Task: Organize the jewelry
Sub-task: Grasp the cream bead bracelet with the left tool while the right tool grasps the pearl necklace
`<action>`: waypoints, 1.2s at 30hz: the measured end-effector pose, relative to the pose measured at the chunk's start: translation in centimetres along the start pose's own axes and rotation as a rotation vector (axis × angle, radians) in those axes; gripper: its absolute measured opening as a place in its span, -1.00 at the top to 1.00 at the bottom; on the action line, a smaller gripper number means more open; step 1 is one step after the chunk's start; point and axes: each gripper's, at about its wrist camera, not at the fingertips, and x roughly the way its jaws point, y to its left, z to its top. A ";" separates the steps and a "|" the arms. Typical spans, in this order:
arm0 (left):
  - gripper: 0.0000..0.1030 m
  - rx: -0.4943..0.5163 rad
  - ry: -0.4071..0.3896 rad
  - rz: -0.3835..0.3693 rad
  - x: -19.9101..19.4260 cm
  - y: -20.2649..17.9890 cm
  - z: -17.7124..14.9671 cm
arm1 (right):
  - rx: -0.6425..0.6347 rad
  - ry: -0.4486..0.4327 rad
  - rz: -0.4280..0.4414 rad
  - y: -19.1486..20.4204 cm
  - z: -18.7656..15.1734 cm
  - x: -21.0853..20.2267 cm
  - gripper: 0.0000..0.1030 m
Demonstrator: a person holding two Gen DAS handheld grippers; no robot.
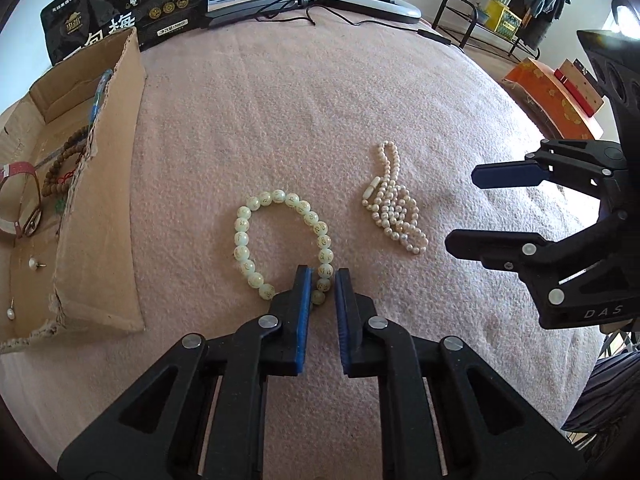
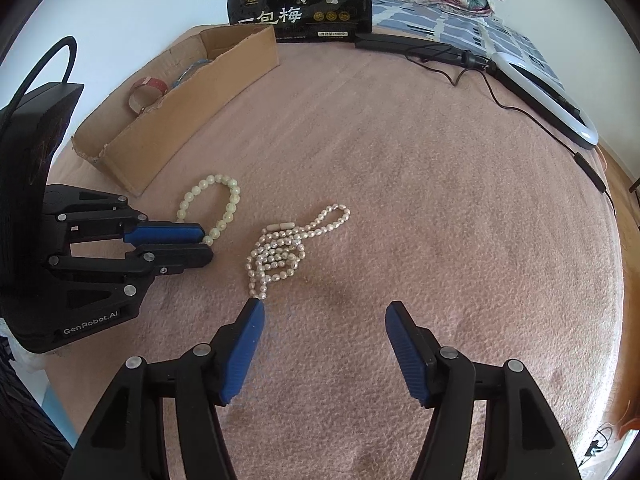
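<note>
Pink blanket (image 1: 320, 120) covers the bed; jewelry lies near its middle. Left gripper (image 1: 323, 280) low over the blanket, its blue pads drawn close with a narrow gap, straddling the near side of the pale green bead bracelet (image 1: 280, 240); a bead or two sit between the pads, but whether they are actually pinched I cannot tell. Bracelet lies as an open loop, flat on the blanket. Just beside it, toward the right gripper, the pearl necklace (image 2: 288, 248) lies in a loose heap with one loop trailing away. Right gripper (image 2: 324, 316) hangs near the necklace's close end, fingers spread wide, holding nothing; one pad tip is just beside the last pearls. Cardboard box (image 1: 104, 208) lies along the blanket's left edge, with brown wooden beads (image 1: 64, 156), a red-and-white band (image 2: 147, 87) and small pearl earrings (image 1: 34, 265) inside. Black snack bag (image 2: 300, 0) stands at the far edge; a ring light (image 2: 548, 100) with its cord lies at the far right corner.
</note>
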 end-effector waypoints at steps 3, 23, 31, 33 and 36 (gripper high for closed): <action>0.81 0.017 0.000 0.008 -0.2 -0.3 -0.5 | -0.004 -0.001 0.009 0.2 0.4 0.6 -0.27; 0.82 0.033 0.032 0.000 -1.4 -0.7 -3.1 | -0.019 0.002 -0.061 2.5 2.3 3.3 -0.26; 0.87 -0.020 0.019 -0.017 -1.6 -0.3 -3.2 | -0.034 0.001 -0.104 3.2 2.2 2.6 0.67; 0.88 -0.043 0.017 -0.032 -1.9 0.1 -3.2 | -0.016 0.005 -0.100 3.0 2.0 2.3 0.79; 0.89 -0.093 0.012 -0.060 -2.5 0.7 -3.4 | -0.006 0.008 -0.091 3.0 1.7 1.6 0.88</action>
